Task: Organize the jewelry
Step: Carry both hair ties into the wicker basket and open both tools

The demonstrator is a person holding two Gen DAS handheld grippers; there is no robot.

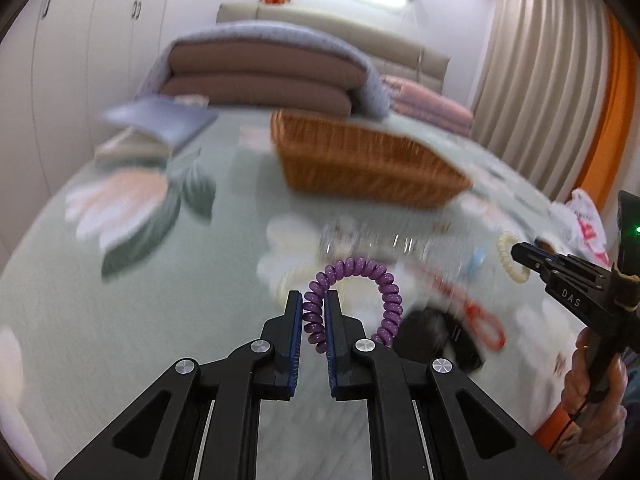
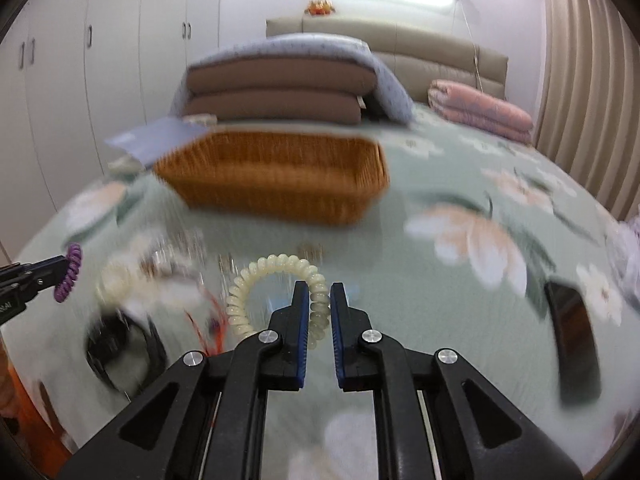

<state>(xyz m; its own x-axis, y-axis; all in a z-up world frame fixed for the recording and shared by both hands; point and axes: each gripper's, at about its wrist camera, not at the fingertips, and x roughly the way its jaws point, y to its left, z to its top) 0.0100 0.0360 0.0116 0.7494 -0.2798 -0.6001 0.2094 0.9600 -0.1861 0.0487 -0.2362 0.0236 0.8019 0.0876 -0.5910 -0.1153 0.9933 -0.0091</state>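
Your left gripper (image 1: 313,304) pinches the purple spiral coil band (image 1: 360,284), right gripper (image 2: 319,304) the cream spiral coil band (image 2: 276,280); woven orange wicker basket (image 2: 280,184) ahead looks empty, loose pieces still below both fingertips.

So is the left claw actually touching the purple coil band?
Touching. The left wrist view shows the left claw shut on the purple coil band, both pads pressing its coils.

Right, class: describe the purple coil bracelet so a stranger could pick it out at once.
Start at the wicker basket on the floral bedspread. Nearer the camera, the left gripper pinches the purple coil bracelet. The other gripped coil is cream.
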